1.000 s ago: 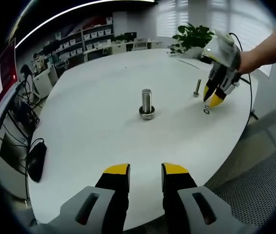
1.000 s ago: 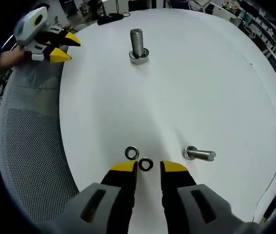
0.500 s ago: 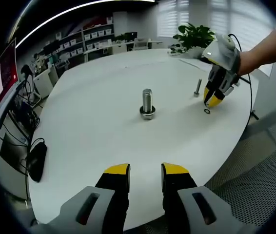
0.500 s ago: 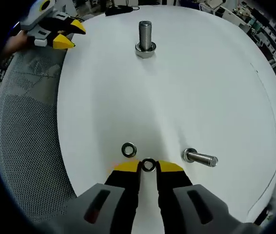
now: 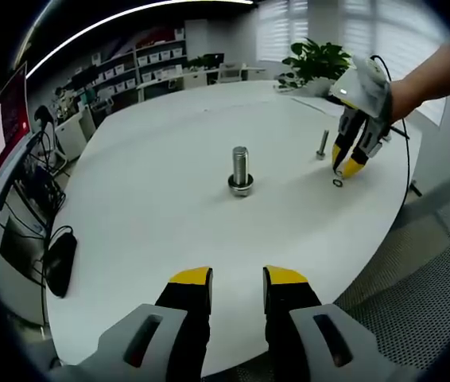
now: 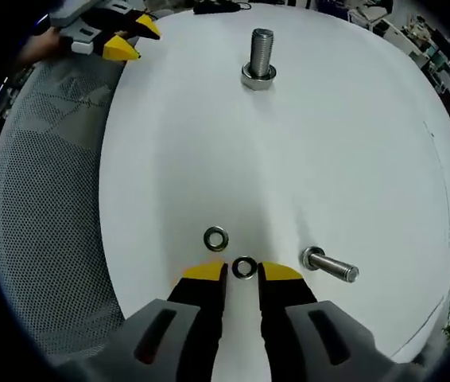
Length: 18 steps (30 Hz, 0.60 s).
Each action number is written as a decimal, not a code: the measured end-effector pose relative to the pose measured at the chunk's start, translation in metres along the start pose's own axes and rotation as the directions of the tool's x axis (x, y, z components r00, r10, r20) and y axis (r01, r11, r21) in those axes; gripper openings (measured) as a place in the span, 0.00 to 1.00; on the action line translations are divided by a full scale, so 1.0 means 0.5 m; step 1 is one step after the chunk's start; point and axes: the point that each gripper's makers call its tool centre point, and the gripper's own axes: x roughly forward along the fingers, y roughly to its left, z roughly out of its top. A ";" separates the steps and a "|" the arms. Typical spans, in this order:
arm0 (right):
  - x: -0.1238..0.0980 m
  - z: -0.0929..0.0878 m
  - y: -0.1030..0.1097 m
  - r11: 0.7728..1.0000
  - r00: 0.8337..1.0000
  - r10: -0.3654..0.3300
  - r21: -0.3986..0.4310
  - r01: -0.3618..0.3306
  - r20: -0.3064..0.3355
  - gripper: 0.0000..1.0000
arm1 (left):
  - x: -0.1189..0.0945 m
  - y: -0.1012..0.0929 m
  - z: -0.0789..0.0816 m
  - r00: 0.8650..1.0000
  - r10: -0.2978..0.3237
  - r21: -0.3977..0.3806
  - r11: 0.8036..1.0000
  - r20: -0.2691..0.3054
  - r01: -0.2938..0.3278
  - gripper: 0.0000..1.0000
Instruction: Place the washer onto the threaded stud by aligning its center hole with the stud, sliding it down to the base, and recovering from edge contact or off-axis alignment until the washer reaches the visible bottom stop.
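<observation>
In the right gripper view, the left gripper [image 6: 126, 40] hovers at the round white table's [image 6: 352, 143] edge, jaws apart. One washer [image 6: 216, 238] lies flat; a second washer [image 6: 244, 267] sits between the right gripper's [image 6: 244, 272] parted tips (unclamped). The upright threaded stud [image 6: 260, 57] stands well apart; a loose bolt [image 6: 330, 266] lies right.

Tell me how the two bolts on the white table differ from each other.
The upright stud stands on end near the table's middle, while the small bolt lies on its side beside the right gripper. The upright stud looks thicker in the left gripper view; the small bolt looks slimmer. The small bolt has two washers close by, one between the jaws and another loose; the upright stud stands apart from them. Both are bare threaded metal.
</observation>
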 end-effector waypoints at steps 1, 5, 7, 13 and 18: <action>0.000 0.000 0.001 1.000 1.000 -0.001 -0.003 0.001 -0.002 0.18 | 0.000 0.000 -0.001 1.000 0.000 0.002 1.000 -0.002 0.000 0.23; 0.001 -0.001 0.006 0.999 1.000 -0.010 -0.036 0.010 0.000 0.17 | -0.001 0.000 0.000 1.000 0.001 -0.001 1.000 -0.002 -0.001 0.23; 0.001 -0.001 0.005 0.999 1.000 -0.012 -0.048 0.012 -0.001 0.16 | 0.000 0.002 0.000 1.000 0.001 -0.001 1.000 -0.001 -0.001 0.23; 0.003 0.000 0.002 0.999 1.000 -0.009 -0.031 0.009 -0.011 0.16 | 0.000 0.003 -0.002 1.000 0.004 0.008 1.000 -0.006 -0.004 0.23; 0.004 0.001 0.001 1.000 1.000 -0.015 -0.007 0.015 -0.017 0.15 | 0.000 0.004 0.001 1.000 0.004 0.003 1.000 0.002 -0.004 0.23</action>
